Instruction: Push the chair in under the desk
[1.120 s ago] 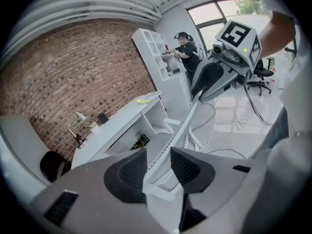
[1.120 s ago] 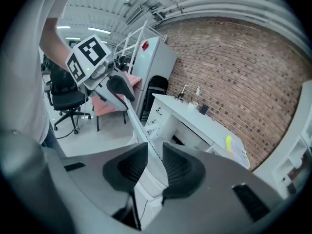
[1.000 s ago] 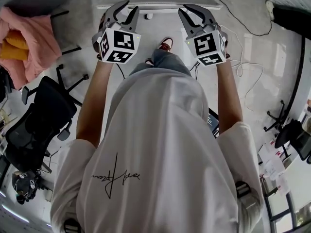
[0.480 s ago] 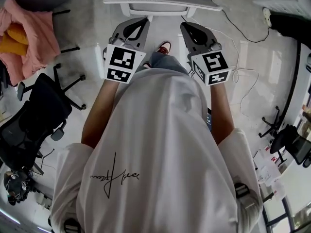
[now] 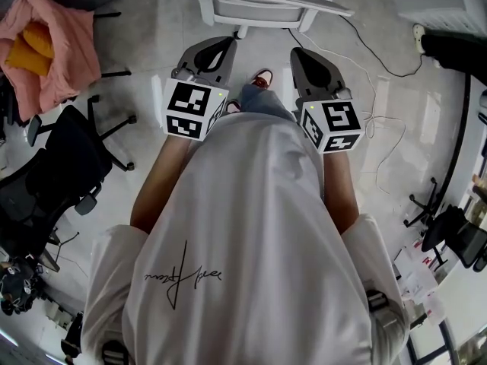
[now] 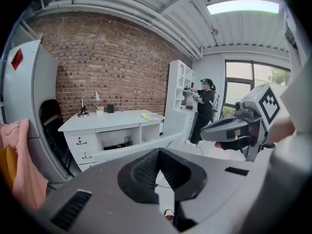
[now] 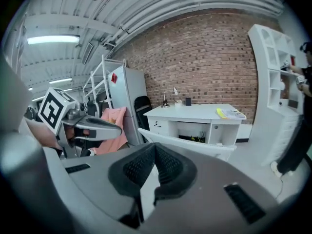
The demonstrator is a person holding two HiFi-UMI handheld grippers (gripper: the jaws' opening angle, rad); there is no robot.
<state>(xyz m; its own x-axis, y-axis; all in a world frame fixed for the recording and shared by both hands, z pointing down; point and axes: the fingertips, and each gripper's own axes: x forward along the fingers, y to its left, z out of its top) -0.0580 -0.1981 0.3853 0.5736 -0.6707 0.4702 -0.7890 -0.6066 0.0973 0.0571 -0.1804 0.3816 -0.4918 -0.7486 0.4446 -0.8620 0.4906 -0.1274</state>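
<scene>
The white chair (image 5: 266,4) stands at the top of the head view, its backrest toward me. In the gripper views its top rail (image 6: 141,147) (image 7: 195,140) lies across in front of the white desk (image 6: 109,121) (image 7: 195,113) by the brick wall. My left gripper (image 5: 222,46) (image 6: 158,152) is shut and holds nothing, a short way behind the rail's left part. A little short of the rail's right part, my right gripper (image 5: 299,54) (image 7: 155,147) is shut too, with nothing in it. Neither touches the chair.
Black office chairs (image 5: 53,181) stand at my left, one draped with pink cloth (image 5: 53,44). Cables (image 5: 380,105) trail over the floor at the right, near another black chair (image 5: 456,230). A person (image 6: 204,108) stands by a tall white shelf (image 6: 178,96) right of the desk.
Both grippers' jaws have gone from open to shut. Both grippers have drawn back from the chair's backrest toward my body.
</scene>
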